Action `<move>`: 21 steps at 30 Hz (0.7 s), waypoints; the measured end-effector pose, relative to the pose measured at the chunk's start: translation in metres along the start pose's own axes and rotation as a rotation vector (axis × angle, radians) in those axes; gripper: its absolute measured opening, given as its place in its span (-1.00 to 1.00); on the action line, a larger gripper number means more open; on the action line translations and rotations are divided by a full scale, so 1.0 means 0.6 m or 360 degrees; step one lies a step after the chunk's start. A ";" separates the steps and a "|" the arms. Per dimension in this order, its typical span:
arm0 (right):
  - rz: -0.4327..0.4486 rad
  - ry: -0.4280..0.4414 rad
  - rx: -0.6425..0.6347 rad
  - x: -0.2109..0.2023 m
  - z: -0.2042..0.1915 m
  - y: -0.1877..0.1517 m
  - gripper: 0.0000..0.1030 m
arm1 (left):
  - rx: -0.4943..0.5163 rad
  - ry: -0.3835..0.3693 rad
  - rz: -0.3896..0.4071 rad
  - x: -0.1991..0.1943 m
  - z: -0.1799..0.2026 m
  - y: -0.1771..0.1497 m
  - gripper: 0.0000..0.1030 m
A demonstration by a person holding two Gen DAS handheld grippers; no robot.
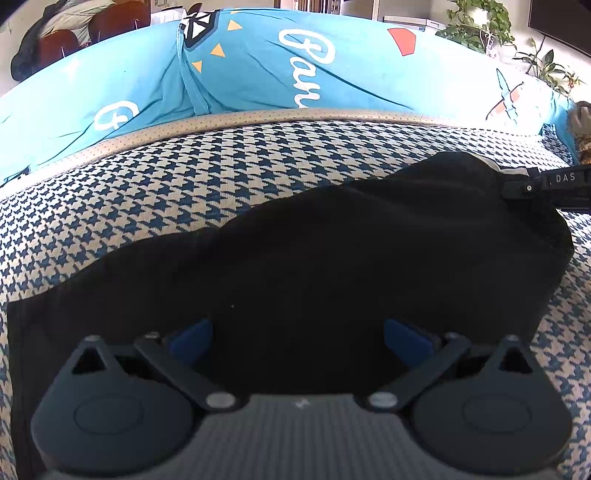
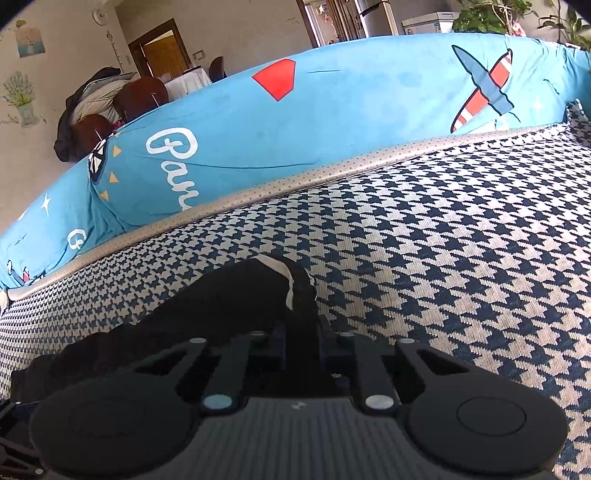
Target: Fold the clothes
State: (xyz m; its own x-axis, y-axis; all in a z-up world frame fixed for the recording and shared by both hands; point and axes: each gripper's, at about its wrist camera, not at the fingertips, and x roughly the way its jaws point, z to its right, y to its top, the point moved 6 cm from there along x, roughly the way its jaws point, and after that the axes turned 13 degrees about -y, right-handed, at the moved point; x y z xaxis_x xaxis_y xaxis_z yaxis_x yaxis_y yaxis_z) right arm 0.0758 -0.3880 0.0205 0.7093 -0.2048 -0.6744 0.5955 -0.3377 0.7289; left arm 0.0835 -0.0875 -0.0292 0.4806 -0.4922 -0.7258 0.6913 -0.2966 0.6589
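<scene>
A black garment (image 1: 332,258) with a white trim lies rumpled on the houndstooth sofa seat (image 1: 184,177). The left hand-held gripper (image 1: 297,338) gapes wide over it; the right hand-held gripper (image 2: 301,341) pinches its edge.

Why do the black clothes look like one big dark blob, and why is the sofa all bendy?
Left wrist view: the black garment is so dark its folds vanish. Right wrist view: the same, except its white trim. In both, the fisheye lens bows the blue sofa back; daylight is bright, little glare.

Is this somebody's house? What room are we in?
Probably a home's living room. A black garment lies on a houndstooth sofa seat with a blue cartoon-print cover on its back. Behind are dining chairs, a wooden door and houseplants.
</scene>
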 end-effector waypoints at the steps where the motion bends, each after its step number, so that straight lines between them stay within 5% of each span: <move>1: -0.0007 -0.0007 0.0001 0.002 0.000 -0.001 -0.68 | 0.0001 0.0001 -0.0001 0.000 0.000 0.000 1.00; 7: -0.0050 -0.0054 0.0006 0.012 0.003 -0.006 -0.62 | 0.0006 0.0025 -0.0007 0.002 0.003 0.000 1.00; 12: -0.0050 -0.0074 -0.0019 0.014 0.000 -0.007 -0.37 | -0.0004 0.0035 -0.0014 0.003 0.002 0.001 1.00; 21: -0.0040 -0.0081 -0.0041 0.017 0.000 -0.007 -0.34 | -0.0010 0.0043 -0.0018 0.005 0.002 0.002 1.00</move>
State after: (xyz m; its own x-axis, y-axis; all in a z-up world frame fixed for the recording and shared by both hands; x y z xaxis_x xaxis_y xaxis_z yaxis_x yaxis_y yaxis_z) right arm 0.0803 -0.3886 0.0107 0.6746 -0.2431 -0.6970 0.6227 -0.3197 0.7142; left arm 0.0853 -0.0902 -0.0301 0.4871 -0.4666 -0.7383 0.7000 -0.2969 0.6495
